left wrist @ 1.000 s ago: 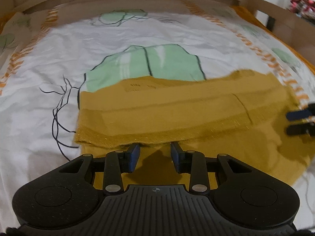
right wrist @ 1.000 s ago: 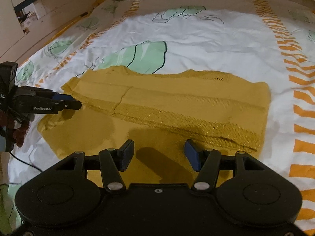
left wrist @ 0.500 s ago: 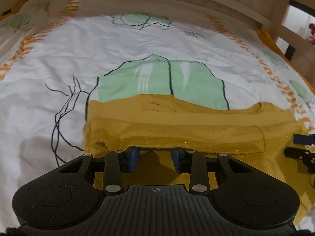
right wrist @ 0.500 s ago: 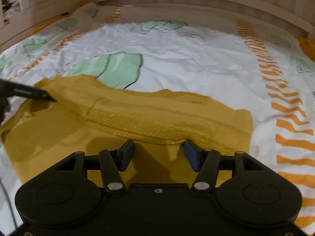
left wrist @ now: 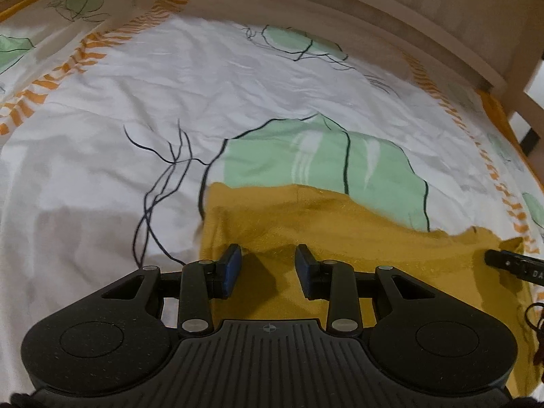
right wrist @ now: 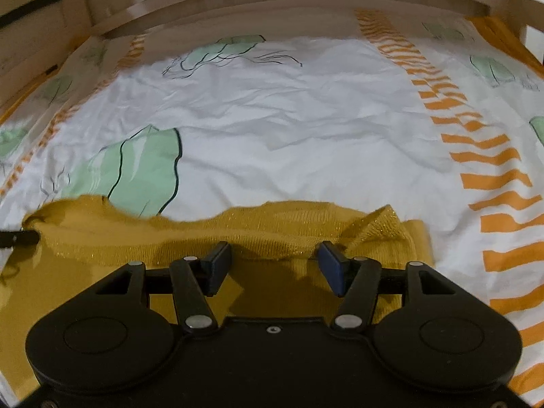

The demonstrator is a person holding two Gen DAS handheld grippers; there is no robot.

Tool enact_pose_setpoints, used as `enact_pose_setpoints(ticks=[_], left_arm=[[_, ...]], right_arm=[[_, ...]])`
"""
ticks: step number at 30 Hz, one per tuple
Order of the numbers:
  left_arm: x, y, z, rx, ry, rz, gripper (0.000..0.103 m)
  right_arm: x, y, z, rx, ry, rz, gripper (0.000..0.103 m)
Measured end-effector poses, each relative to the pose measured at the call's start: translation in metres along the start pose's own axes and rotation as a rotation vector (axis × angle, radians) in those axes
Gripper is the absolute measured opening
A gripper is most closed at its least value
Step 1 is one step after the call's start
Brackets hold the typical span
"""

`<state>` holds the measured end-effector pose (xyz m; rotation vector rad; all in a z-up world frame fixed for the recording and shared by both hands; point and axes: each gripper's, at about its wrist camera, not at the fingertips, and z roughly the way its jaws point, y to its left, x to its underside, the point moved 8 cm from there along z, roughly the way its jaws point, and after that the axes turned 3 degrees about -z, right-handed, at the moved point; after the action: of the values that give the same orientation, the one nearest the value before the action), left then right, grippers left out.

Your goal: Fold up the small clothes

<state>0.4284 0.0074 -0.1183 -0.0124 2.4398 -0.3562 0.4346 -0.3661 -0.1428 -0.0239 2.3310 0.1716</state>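
A mustard-yellow knitted garment (left wrist: pixel 357 248) lies on a white bedsheet printed with pale green leaves and orange dashes (left wrist: pixel 210 102), filling the lower middle of both wrist views. Its glittery ribbed hem band (right wrist: pixel 190 238) is doubled over the body, running from nine o'clock to three o'clock across the right wrist view, with a small peak of knit raised near the right fingertip.

The left gripper (left wrist: pixel 268 261) points down at the cloth near its nine-o'clock edge; its blue-padded fingers (left wrist: pixel 232 268) stand narrowly apart with bare yellow fabric showing between them, and no fold is pinched there. The right gripper (right wrist: pixel 272 260) stands with its jaws moderately wide, its fingertips at the edge of the doubled hem; the pads do not press on the knit.

In the left wrist view the other gripper's black finger enters at three o'clock, over the garment's far corner. A pale wooden bed frame (right wrist: pixel 306 3) curves along twelve o'clock.
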Motion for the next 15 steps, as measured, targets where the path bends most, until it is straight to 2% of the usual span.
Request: enact_pose_setpoints(ticks=[3, 9, 11, 15], left_arm=[[-0.002, 0.004, 0.000, -0.005, 0.002, -0.021, 0.034], [-0.007, 0.012, -0.007, -0.017, -0.005, -0.074, 0.035], [-0.010, 0.016, -0.009, -0.033, -0.007, -0.080, 0.036], [-0.011, 0.032, -0.010, -0.065, 0.006, -0.155, 0.037]], right_arm=[[-0.003, -0.003, 0.000, -0.003, -0.001, 0.027, 0.064], [-0.011, -0.006, -0.014, 0.044, -0.038, 0.039, 0.064], [-0.011, 0.001, -0.025, 0.043, -0.053, 0.006, 0.064], [-0.005, 0.024, -0.040, 0.016, -0.057, -0.088, 0.064]])
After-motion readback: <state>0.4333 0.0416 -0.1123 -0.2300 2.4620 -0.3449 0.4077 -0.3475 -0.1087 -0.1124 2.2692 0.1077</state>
